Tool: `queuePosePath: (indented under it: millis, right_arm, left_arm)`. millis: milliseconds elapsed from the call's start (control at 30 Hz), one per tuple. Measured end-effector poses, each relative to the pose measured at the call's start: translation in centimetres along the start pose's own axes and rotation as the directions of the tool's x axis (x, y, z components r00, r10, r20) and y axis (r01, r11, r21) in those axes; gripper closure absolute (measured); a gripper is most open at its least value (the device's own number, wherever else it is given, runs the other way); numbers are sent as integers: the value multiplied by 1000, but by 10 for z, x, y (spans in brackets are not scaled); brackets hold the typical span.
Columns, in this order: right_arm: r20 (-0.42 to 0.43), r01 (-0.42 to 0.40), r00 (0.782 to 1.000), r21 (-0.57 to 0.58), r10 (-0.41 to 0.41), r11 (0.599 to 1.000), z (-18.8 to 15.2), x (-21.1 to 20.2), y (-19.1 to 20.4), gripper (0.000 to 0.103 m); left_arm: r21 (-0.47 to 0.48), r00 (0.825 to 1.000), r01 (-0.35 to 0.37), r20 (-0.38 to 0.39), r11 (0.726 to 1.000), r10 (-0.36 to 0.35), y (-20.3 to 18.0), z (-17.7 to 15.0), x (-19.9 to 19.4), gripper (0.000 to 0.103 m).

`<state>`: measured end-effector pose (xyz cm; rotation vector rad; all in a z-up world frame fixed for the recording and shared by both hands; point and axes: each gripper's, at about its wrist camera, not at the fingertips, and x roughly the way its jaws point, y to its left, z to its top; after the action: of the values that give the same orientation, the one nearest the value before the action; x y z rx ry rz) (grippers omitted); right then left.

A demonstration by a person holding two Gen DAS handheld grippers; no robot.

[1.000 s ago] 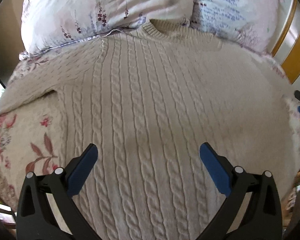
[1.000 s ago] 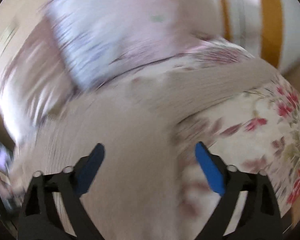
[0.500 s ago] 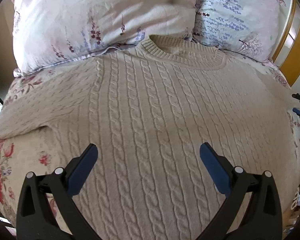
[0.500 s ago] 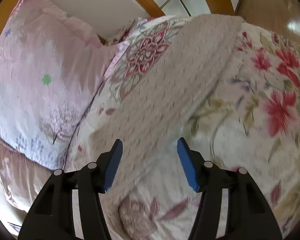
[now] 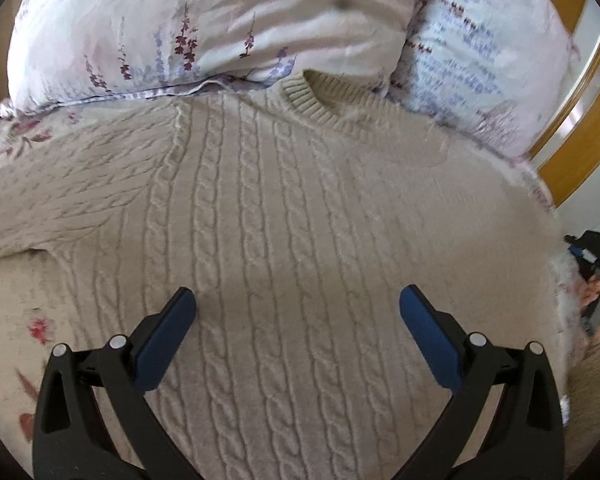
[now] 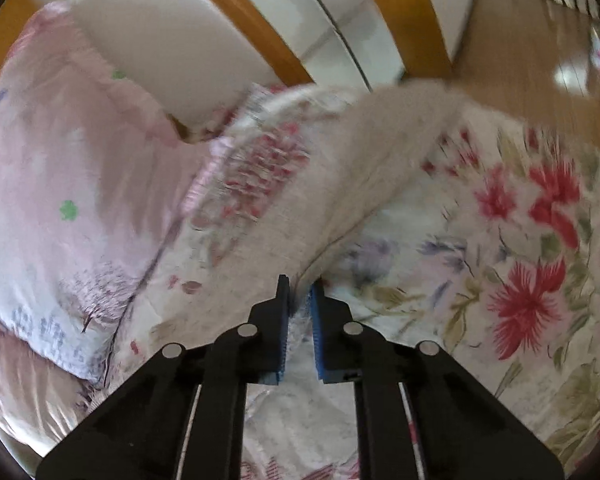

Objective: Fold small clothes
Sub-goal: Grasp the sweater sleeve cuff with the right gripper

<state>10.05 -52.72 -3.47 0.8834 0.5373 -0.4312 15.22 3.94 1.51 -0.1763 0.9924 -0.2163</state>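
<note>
A cream cable-knit sweater (image 5: 292,216) lies flat, front up, on the floral bed, its collar (image 5: 312,96) toward the pillows. My left gripper (image 5: 296,312) is open and empty above the sweater's lower body. In the right wrist view the sweater's right sleeve (image 6: 380,148) stretches away across the bedspread. My right gripper (image 6: 300,292) is shut on the near part of that sleeve, with knit pinched between the blue pads (image 6: 318,320). The right gripper also shows at the right edge of the left wrist view (image 5: 592,252).
Two floral pillows (image 5: 204,28) (image 5: 472,60) lie behind the collar. A pink pillow (image 6: 68,176) lies left of the sleeve. The wooden headboard (image 6: 240,28) and wooden floor (image 6: 532,48) lie beyond the bed edge. The floral bedspread (image 6: 520,264) surrounds the sweater.
My right gripper has closed from open onto the sleeve. The left gripper has stayed open and shifted slightly over the sweater body.
</note>
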Motion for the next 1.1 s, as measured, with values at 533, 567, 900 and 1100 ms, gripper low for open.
queuePosePath:
  millis: [533, 567, 900, 1100]
  right_arm:
    - [-385, -437, 878, -403, 284, 804, -164, -11, 165, 93]
    - [-394, -425, 881, -411, 263, 807, -171, -6, 166, 93]
    - [-311, -349, 910, -220, 273, 911, -137, -13, 136, 40]
    - [-154, -132, 984, -253, 95, 958, -116, -7, 137, 82]
  left_arm:
    - [-71, 997, 59, 43, 996, -56, 14, 11, -9, 2]
    - [-86, 997, 72, 41, 994, -68, 16, 10, -10, 2]
    - [-114, 991, 134, 44, 984, -130, 26, 9, -17, 2]
    - [-148, 983, 183, 46, 972, -178, 35, 8, -22, 2]
